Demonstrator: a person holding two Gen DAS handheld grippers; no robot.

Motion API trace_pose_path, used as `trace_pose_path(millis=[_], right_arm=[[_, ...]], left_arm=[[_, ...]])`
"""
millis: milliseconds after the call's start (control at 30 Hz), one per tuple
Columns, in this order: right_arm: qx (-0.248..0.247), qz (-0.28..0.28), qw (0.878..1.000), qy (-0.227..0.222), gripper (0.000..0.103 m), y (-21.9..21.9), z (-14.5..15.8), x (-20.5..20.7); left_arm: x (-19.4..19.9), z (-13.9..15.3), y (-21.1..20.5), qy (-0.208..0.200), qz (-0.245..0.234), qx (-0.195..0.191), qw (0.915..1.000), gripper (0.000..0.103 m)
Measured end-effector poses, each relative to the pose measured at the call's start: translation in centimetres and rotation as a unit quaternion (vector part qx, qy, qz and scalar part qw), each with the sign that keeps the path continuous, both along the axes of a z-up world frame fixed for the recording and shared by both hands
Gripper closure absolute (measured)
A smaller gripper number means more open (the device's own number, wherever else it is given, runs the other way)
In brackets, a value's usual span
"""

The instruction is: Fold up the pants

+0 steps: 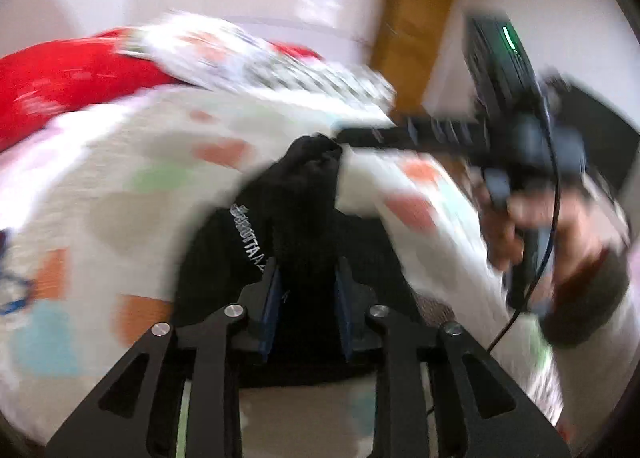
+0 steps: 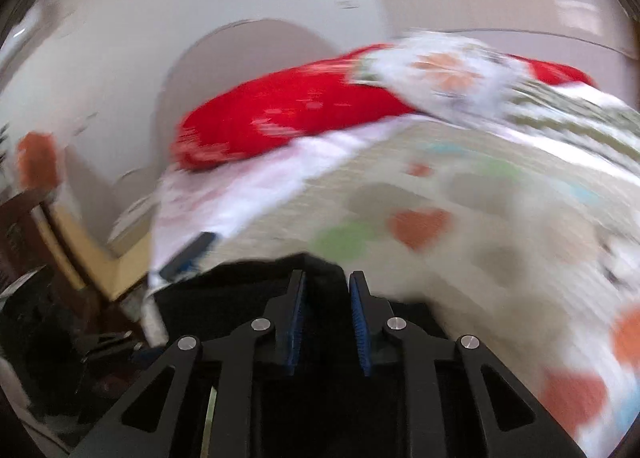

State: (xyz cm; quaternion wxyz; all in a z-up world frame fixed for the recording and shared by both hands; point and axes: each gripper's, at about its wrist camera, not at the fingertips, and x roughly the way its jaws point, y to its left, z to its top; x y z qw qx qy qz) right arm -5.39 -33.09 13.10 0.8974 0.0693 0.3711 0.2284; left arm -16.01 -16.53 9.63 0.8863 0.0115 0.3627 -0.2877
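The black pants point(image 1: 288, 218) hang over a bed with a white heart-patterned sheet point(image 1: 120, 186). White lettering runs along one edge. My left gripper point(image 1: 306, 270) is shut on a fold of the black fabric, which rises between its blue pads. The right gripper's fingers point(image 1: 384, 136) pinch the far end of the pants in the left wrist view, held by a hand at the right. In the right wrist view my right gripper point(image 2: 327, 282) is shut on black pants fabric point(image 2: 240, 290) that spreads under it. Both views are motion-blurred.
A red pillow point(image 2: 288, 118) and a patterned blanket point(image 2: 460, 70) lie at the far end of the bed. A wooden door point(image 1: 416, 30) stands behind. Dark furniture and clutter point(image 2: 60, 298) sit beside the bed's left edge.
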Motion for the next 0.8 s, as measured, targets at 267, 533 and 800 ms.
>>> trace_pose_path(millis=[267, 533, 800], right_arm=[[0.039, -0.104, 0.991, 0.080, 0.026, -7.1, -4.7, -5.5], [0.123, -0.088, 0.983, 0.106, 0.021, -4.8, -6.5, -4.8], [0.087, -0.074, 0.988, 0.104, 0.080, -0.9, -7.7, -3.6]], left_arm=[[-1.5, -0.8, -2.2, 0.035, -0.116, 0.038, 0.9919, 0.038], [1.0, 1.5, 3.7, 0.009, -0.032, 0.031, 0.9990, 0.030], [3.4, -0.5, 6.5, 0.052, 0.026, 0.011, 0.9983, 0.030]])
